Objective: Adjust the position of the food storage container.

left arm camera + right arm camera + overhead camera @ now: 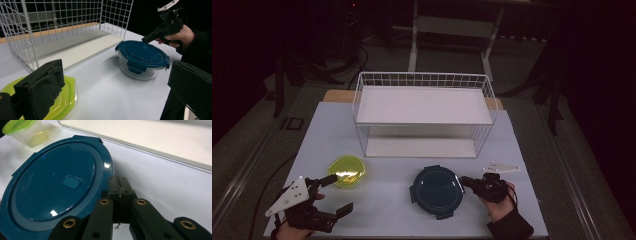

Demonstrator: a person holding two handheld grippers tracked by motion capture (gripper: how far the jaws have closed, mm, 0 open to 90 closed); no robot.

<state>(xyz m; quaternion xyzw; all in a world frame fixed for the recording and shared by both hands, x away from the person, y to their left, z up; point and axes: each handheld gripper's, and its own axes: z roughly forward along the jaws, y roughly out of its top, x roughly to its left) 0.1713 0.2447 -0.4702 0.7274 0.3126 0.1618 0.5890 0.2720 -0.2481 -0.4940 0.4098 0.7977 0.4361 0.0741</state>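
High view showed a white table (402,200) with a white wire shelf rack (424,112) standing at its far half, its open front facing the person. Two food containers sat on the table in front of the rack: a small clear container with a yellow-green lid (347,171) to the left and a round glass container with a dark blue clip lid (437,191) to the right, well apart from each other.

The left gripper (333,196) hung just beside the yellow-green container, on the person's side of it, with its jaws spread wide and nothing between them. Left gripper view confirmed this: one black pad (40,91) stood in front of the green lid (66,96) and the other sat far off at the right edge, so the gripper was released. Its spread and its place suggested it was readied to take that container, though no contact showed.

The right gripper (466,181) pointed at the right rim of the blue-lidded container (142,53). Right gripper view showed its jaws pressed together, their tips at the lid's edge (110,173), by the look just touching it. They appeared clenched with nothing between them, and whether they pinched a lid tab could not be told. Held so, the gripper seemed set to nudge or steady the container rather than lift it.

Both rack shelves lay bare, probably the intended destination.
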